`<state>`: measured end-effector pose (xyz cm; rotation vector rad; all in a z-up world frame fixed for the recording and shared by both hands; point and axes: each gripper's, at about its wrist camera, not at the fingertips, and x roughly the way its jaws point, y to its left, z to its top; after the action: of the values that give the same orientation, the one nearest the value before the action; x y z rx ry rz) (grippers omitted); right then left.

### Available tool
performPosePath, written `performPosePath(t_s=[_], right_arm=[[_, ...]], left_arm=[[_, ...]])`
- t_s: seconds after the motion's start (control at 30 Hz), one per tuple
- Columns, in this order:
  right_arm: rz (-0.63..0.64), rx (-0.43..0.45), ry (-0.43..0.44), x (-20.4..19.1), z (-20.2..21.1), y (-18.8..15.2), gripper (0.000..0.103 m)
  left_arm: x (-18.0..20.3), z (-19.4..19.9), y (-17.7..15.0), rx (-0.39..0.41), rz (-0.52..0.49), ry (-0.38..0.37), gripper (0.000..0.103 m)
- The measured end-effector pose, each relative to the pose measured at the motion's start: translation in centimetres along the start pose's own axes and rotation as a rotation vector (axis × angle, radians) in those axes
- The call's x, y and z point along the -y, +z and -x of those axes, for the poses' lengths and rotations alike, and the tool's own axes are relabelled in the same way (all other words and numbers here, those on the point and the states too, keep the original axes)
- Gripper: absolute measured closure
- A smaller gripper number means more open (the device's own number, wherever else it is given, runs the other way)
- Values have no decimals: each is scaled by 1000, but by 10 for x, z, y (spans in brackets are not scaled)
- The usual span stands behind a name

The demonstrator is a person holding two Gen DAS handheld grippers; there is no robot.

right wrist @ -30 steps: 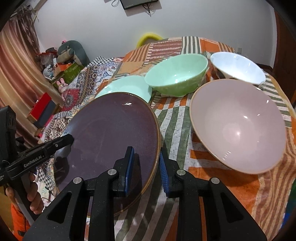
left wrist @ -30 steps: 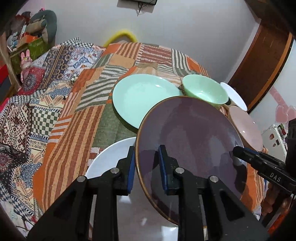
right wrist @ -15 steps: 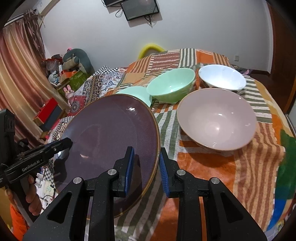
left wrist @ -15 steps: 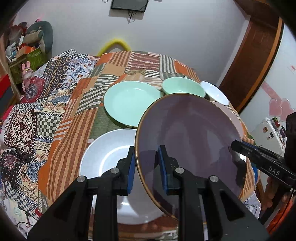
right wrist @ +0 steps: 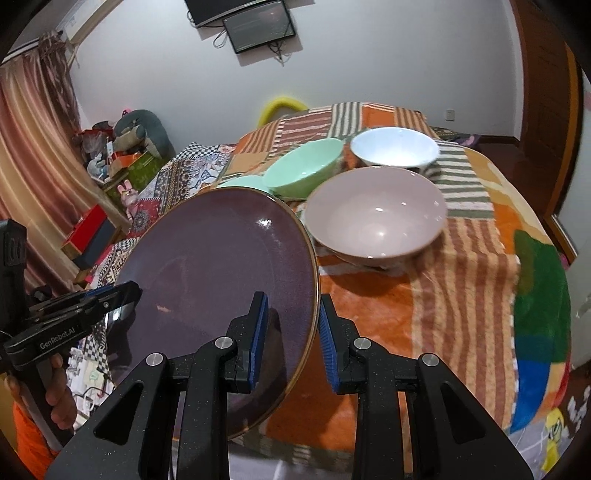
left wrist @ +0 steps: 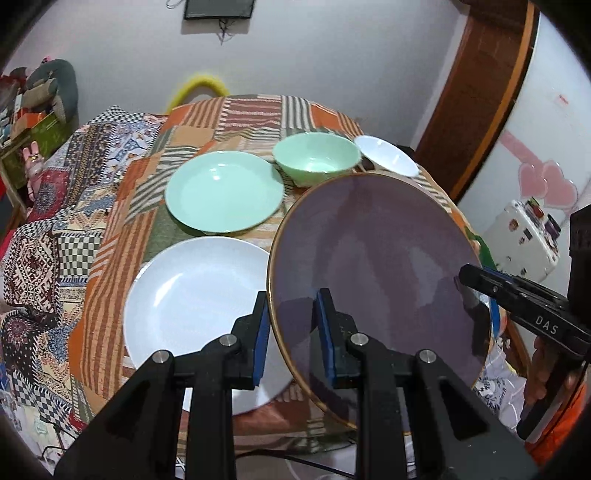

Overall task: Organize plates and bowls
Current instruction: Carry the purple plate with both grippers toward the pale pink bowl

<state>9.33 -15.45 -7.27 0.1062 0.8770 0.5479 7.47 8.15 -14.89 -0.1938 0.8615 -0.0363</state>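
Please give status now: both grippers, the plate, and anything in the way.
Left gripper and right gripper both shut on purple plate, held tilted above table. White plate below left; pink bowl at right. Nothing blocking.

Patchwork cloth (left wrist: pixel 207 122) covers bench, stripes in orange, brown, green. Yellow hoop (right wrist: pixel 282 103) behind far edge. Screen (right wrist: pixel 258 29) on white wall, cables hanging below. Striped curtain (right wrist: pixel 33 155) at left. Plush toys (right wrist: pixel 142 129) and boxes piled beside it (contents unclear). Wooden door (left wrist: pixel 487 85). White case (left wrist: pixel 524 236) with stickers.
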Motion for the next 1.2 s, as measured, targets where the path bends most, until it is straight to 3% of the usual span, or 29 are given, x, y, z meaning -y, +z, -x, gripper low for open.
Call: performPosePath(t_s=[0.5,1.2], right_arm=[[-74,-44,-35,39,7,-33,78],[-143,-134,-74,65,-12,-51,76]], left_arm=[[37,-29,-14,-103,-62,-9,79],[46,-89,-19,-258,-54,-25,79]])
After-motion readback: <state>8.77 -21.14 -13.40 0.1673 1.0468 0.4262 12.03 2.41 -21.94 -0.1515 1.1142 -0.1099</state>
